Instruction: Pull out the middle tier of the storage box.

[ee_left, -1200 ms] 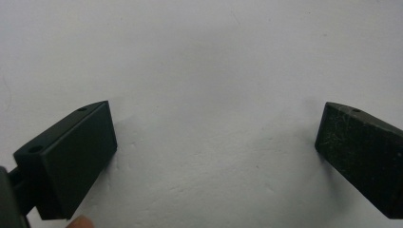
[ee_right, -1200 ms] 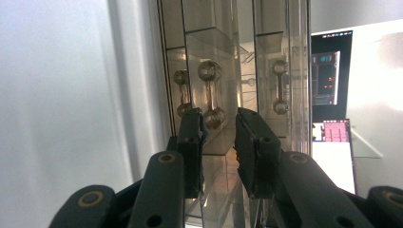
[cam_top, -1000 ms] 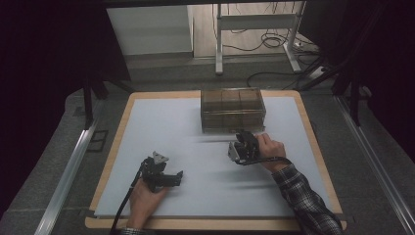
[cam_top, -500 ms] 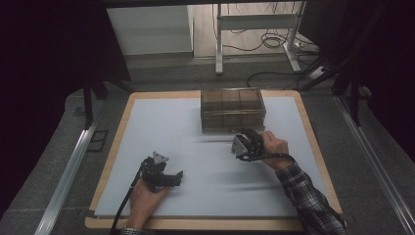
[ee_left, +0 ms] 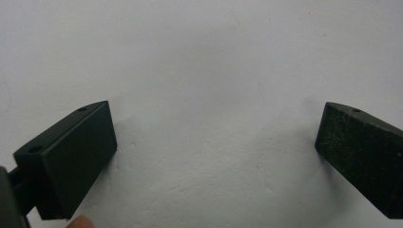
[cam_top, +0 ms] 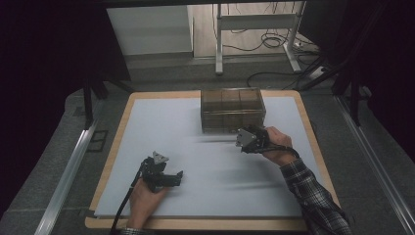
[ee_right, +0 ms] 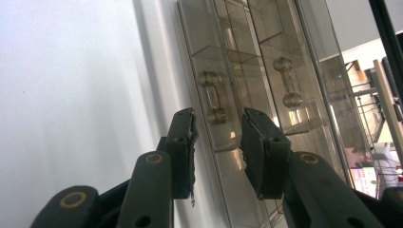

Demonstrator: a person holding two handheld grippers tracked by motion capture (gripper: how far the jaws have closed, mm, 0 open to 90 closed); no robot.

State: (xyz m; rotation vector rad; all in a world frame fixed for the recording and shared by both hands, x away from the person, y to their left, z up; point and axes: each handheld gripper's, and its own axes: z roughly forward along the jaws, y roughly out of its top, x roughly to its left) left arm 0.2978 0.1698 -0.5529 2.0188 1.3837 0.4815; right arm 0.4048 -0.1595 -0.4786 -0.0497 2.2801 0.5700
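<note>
Toward twelve o'clock on the white table mat stands the smoky clear drawer box. My right gripper sits close at its front, jaws narrowly parted either side of a drawer handle, not touching it. At seven o'clock, my left gripper rests spread wide over bare mat.

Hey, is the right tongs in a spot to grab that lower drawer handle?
Probably yes: the right tongs are open, nothing lies between them and the drawer handle on the drawer box.
</note>
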